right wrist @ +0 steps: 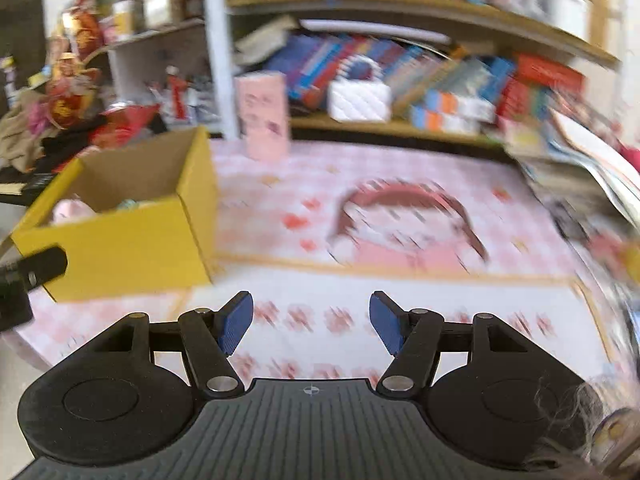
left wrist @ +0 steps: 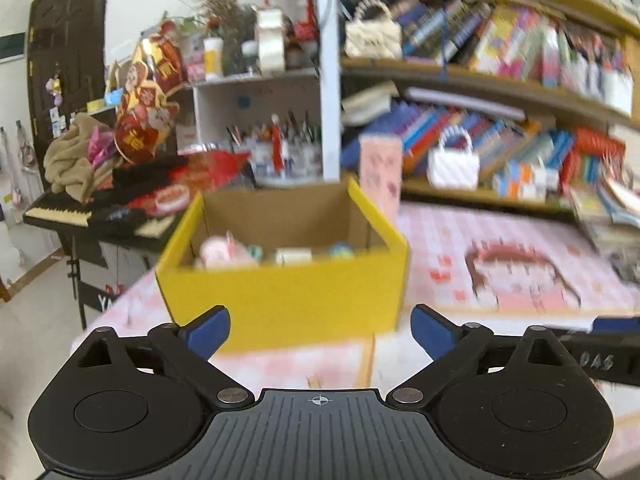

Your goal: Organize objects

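Note:
A yellow cardboard box (left wrist: 280,300) stands on the pink checked tablecloth (left wrist: 500,240), open at the top. Inside lie a pink toy (left wrist: 224,250), a white block (left wrist: 294,257) and a teal item (left wrist: 341,249). My left gripper (left wrist: 320,332) is open and empty, just in front of the box's near wall. My right gripper (right wrist: 311,322) is open and empty above the tablecloth (right wrist: 400,312), to the right of the box (right wrist: 120,248). Part of the right gripper shows at the left wrist view's right edge (left wrist: 600,344).
A pink carton (left wrist: 380,172) stands behind the box. Bookshelves with books and a white handbag (left wrist: 454,160) line the back. A cluttered keyboard stand (left wrist: 80,216) is at the left. A stack of magazines (right wrist: 580,168) lies at the table's right.

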`<state>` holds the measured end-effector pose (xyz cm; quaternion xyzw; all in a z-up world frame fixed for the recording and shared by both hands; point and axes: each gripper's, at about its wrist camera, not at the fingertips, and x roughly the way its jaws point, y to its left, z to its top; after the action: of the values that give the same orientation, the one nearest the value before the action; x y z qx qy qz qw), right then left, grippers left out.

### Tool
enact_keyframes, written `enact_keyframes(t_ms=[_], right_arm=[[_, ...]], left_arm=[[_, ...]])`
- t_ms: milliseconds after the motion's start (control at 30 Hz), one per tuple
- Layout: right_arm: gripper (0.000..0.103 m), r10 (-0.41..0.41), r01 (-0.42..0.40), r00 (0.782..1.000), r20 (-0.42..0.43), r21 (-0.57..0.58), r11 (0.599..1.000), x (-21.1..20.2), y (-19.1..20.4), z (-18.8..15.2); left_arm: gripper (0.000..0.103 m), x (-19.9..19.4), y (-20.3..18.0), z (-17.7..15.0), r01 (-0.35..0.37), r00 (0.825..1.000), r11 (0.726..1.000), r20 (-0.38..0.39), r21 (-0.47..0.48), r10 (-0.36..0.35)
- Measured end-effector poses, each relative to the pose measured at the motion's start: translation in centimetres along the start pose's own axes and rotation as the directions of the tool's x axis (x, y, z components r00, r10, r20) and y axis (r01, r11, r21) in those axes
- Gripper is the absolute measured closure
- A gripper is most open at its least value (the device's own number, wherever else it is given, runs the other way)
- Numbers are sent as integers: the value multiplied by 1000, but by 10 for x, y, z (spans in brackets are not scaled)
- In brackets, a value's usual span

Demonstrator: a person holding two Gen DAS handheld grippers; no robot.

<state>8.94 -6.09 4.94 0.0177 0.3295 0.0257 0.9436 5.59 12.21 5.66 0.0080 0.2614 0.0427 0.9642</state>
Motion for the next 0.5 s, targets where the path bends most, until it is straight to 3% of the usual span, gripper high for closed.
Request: enact_keyframes(t_ms=[233,500], right_arm=[[33,-83,83,997,-2,43,996,-27,-10,-40],[16,-124,126,992,-28,82,989,-49,-7,-73]], left_arm=[[4,-14,-17,-32,58,994,998,-89,18,-56],[1,-31,-24,-49,114,988,993,-111,38,-109]])
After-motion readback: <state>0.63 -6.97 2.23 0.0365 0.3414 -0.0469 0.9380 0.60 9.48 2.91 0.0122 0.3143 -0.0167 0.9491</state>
